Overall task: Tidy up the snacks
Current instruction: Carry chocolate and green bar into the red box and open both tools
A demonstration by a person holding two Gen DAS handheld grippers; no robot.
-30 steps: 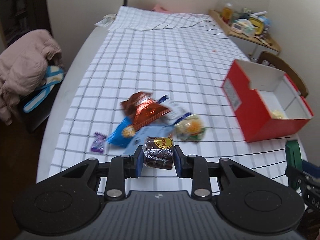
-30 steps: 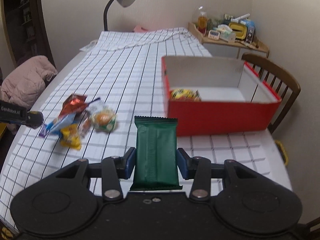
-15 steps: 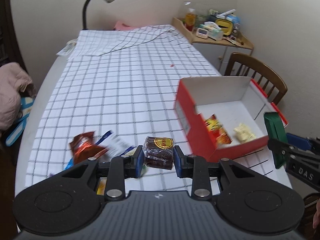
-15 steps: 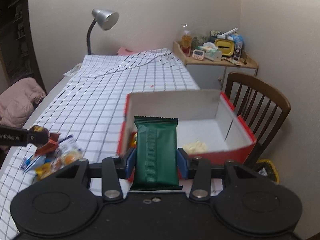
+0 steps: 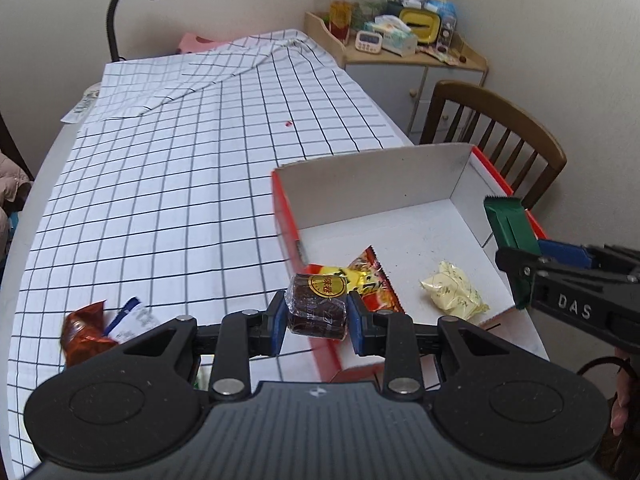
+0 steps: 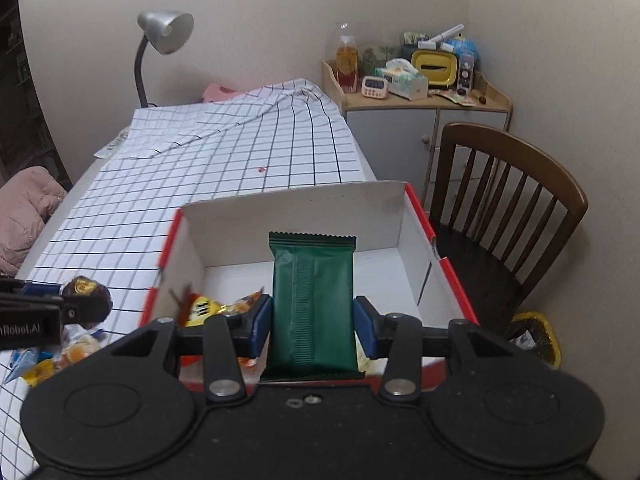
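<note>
While a second ago the red cardboard box with white inside (image 5: 452, 172) lay off to the right and ahead, both grippers have now come up to it, so both snacks look nearly ready to be dropped in.

Nearest the box's front-left corner, the left gripper (image 5: 317, 322) is clamped on a small dark brown wrapped cake with a round gold label (image 5: 317, 312), held above the wall there. Over the box's near edge, the right gripper (image 6: 313, 330) is closed on a flat dark green foil snack bar (image 6: 313, 300), standing upright between its pads.

Inside the box, by the left wall, lies a red-and-yellow snack packet (image 5: 362, 276); a pale yellow wrapped sweet (image 5: 454, 292) rests to its right. Left of the box, loose snacks (image 5: 90, 330) remain on the white checked tablecloth (image 5: 180, 168).
</note>
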